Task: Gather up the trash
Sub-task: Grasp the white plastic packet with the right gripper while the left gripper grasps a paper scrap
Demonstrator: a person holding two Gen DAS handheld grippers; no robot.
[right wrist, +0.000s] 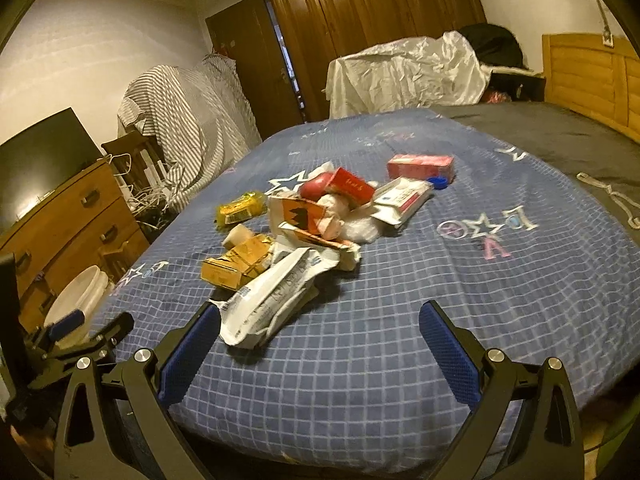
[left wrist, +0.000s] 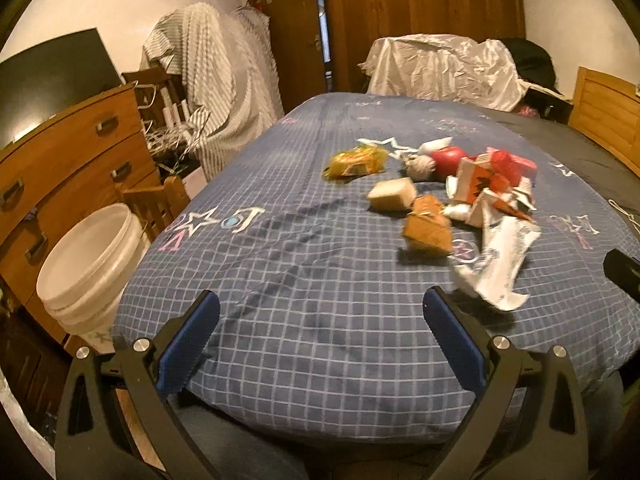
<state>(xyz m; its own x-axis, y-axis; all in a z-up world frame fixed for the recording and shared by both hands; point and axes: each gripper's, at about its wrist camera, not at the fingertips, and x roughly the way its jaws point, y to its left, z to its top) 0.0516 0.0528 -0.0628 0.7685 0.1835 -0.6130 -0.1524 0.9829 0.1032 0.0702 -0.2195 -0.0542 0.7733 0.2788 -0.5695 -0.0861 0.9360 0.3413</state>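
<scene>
A pile of trash lies on the blue checked bedspread (left wrist: pixel 304 280): a yellow wrapper (left wrist: pixel 354 162), a pale sponge-like block (left wrist: pixel 392 194), a brown crumpled carton (left wrist: pixel 428 230), a white crumpled wrapper (left wrist: pixel 496 264) and red and orange boxes (left wrist: pixel 492 180). A white bucket (left wrist: pixel 90 266) stands on the floor left of the bed. My left gripper (left wrist: pixel 320 320) is open and empty above the bed's near edge. My right gripper (right wrist: pixel 320 324) is open and empty, its left finger beside the white wrapper (right wrist: pixel 276 296). The pile (right wrist: pixel 312 220) and a pink box (right wrist: pixel 420 166) lie ahead of it.
A wooden dresser (left wrist: pixel 60 160) with a dark screen stands left, behind the bucket (right wrist: pixel 80 296). Covered furniture (left wrist: pixel 440 68) sits past the bed's far end. A wooden headboard (right wrist: pixel 592 76) is at right. The left gripper (right wrist: pixel 80 332) shows at the right view's left edge.
</scene>
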